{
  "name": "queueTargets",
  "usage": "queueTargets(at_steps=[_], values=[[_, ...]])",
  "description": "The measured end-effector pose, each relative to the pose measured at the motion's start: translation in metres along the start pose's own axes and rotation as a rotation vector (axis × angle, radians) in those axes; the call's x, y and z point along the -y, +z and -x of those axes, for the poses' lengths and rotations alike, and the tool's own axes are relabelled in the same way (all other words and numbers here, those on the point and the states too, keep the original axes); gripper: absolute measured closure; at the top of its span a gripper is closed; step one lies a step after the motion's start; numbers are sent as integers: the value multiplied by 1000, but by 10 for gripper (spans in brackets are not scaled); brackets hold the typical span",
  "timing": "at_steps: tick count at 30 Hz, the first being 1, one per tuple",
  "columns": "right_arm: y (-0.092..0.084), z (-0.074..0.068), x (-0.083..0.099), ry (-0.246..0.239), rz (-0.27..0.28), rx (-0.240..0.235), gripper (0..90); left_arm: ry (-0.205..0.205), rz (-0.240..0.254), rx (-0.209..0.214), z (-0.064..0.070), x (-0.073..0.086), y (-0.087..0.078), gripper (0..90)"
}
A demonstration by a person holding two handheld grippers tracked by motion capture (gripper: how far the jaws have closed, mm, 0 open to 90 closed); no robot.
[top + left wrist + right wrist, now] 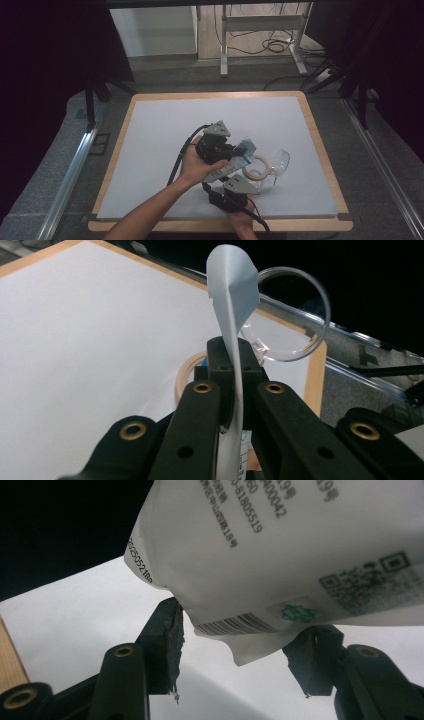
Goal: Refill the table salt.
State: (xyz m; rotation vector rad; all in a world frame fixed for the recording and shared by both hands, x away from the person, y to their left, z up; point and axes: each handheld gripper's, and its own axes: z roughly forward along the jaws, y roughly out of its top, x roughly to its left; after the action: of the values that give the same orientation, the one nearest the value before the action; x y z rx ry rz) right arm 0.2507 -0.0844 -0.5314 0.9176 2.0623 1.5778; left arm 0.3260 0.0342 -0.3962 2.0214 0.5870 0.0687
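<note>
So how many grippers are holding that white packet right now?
1. The left gripper is clamped on the white packet. The right gripper sits open under the packet's bottom edge, pads not pressing.

The work surface is formed by a counter [150,150] with a pale grey-white top, bordered by a light wooden rim with rounded far corners. A ring of tape [256,168] is laid flat on the top, right of centre and towards the near edge. A clear plastic goggle piece [280,162] is located just beside the ring, on its right.
</note>
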Motion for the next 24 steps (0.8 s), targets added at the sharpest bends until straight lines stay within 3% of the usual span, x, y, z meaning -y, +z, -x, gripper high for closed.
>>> queueTargets(at_steps=[24], values=[[4, 1, -1, 32, 16, -4, 464, -21, -57, 17, -9, -4, 17, 900]])
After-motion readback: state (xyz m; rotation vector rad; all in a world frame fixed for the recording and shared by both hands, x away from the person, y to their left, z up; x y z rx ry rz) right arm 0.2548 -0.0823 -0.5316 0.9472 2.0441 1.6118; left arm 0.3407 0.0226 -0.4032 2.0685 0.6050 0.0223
